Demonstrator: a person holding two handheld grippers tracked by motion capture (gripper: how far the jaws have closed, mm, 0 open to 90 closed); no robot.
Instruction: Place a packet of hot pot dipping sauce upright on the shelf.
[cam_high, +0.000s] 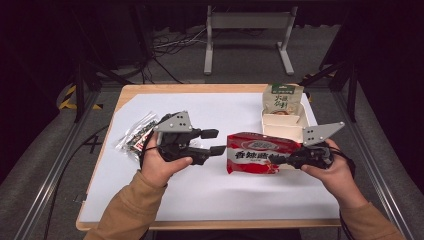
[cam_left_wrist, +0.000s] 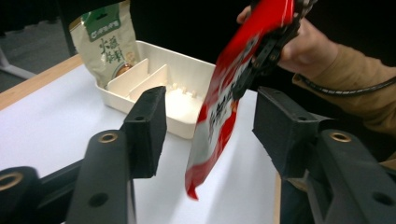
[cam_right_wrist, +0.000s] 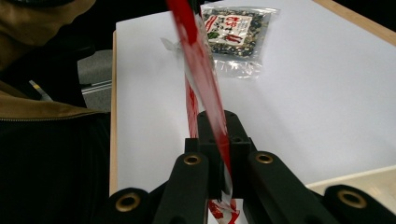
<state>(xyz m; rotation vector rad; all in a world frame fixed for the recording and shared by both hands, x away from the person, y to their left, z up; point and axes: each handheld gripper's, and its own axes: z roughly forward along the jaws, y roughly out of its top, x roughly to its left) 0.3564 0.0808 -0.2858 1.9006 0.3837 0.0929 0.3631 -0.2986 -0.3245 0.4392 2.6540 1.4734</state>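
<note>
White-covered table (cam_high: 200, 195); cream divided tray (cam_high: 299, 131) at its far right, green snack pouch (cam_high: 283, 99) standing in the tray's far compartment. Red snack bag (cam_high: 254, 153) hangs off the table, just beside the tray, pinched at one edge by the right gripper (cam_high: 286, 161). Left gripper (cam_high: 214, 142) stands open, the bag's edge between its jaws untouched. Step judged: hand-over done, bag bound for the tray. Next: carry it over a free compartment, lower, release. Clear seed packet (cam_high: 136, 136) lies at left.
</note>
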